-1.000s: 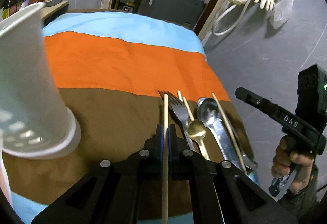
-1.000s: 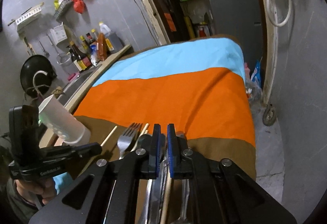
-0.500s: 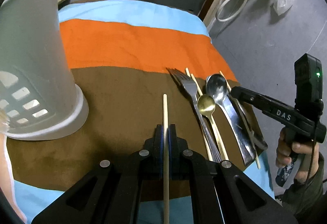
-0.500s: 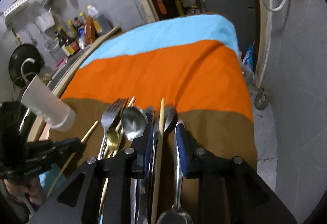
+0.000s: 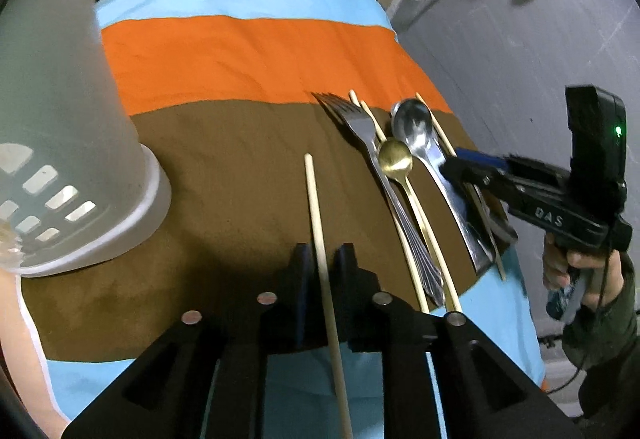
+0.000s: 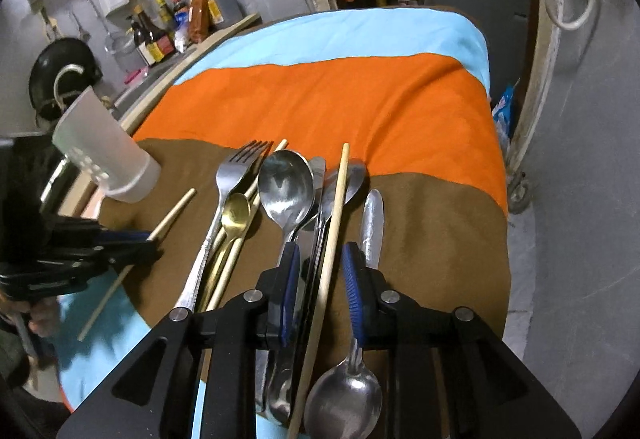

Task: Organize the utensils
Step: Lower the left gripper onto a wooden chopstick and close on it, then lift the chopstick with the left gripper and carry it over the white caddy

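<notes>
Down at the lower middle of the left wrist view, the left gripper has just been opening; its jaws now stand slightly apart on either side of a pale wooden chopstick, which lies loose on the brown band of the striped cloth with a thin gap at each side. At the left edge stands a white plastic holder, slotted near its base. Right of the chopstick lies a cluster of utensils: a steel fork, a small gold spoon and a large steel spoon, with more chopsticks among them. In the right wrist view the right gripper has its blue-padded jaws parted, astride a second chopstick and the handle of the large spoon, not pressing on either. Lower in that frame, another steel spoon lies with its bowl toward the camera.
</notes>
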Motion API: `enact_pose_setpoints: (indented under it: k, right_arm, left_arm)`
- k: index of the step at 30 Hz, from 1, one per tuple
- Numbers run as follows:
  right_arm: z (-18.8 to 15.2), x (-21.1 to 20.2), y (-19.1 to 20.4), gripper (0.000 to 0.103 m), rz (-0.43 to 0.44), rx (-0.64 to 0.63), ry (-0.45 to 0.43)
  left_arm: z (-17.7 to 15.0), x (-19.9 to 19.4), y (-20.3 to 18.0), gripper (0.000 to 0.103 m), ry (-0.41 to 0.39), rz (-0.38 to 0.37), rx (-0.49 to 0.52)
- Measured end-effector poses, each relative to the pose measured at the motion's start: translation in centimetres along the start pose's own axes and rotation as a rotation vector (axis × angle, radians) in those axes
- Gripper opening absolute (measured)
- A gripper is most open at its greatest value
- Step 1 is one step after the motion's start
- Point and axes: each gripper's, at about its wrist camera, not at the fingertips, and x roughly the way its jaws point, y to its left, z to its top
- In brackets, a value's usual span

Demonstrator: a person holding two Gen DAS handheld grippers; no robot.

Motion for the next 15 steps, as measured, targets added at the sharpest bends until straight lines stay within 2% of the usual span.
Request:
enact_pose_setpoints:
  k: [4, 6, 7, 9, 15]
  right_arm:
    - [0.5, 0.3, -0.5, 0.019, 0.022, 0.031, 0.008]
    - [0.7, 0.3, -1.0, 0.011, 0.042, 0.062, 0.006]
    - [0.7, 0.3, -1.2, 0.007, 0.058, 0.073, 0.008]
    - [0.6, 0.2, -1.4, 0.004, 0.071, 0.089, 0.005]
    - [0.0, -0.4, -0.8, 0.003, 0.060, 0.086, -0.030]
  left_arm:
    - [0.6, 0.6, -0.1, 0.013, 0.022, -0.008, 0.024]
    - [0.8, 0.8, 0.2, 0.012, 0.025, -0.031, 0.014]
    - [0.8, 0.9, 0.3, 0.008, 0.023, -0.034, 0.010]
    - [0.8, 0.9, 0.5, 0.002, 0.007, -0.020, 0.011]
    - [0.1, -0.1, 0.6, 0.002, -0.068, -0.059, -0.043]
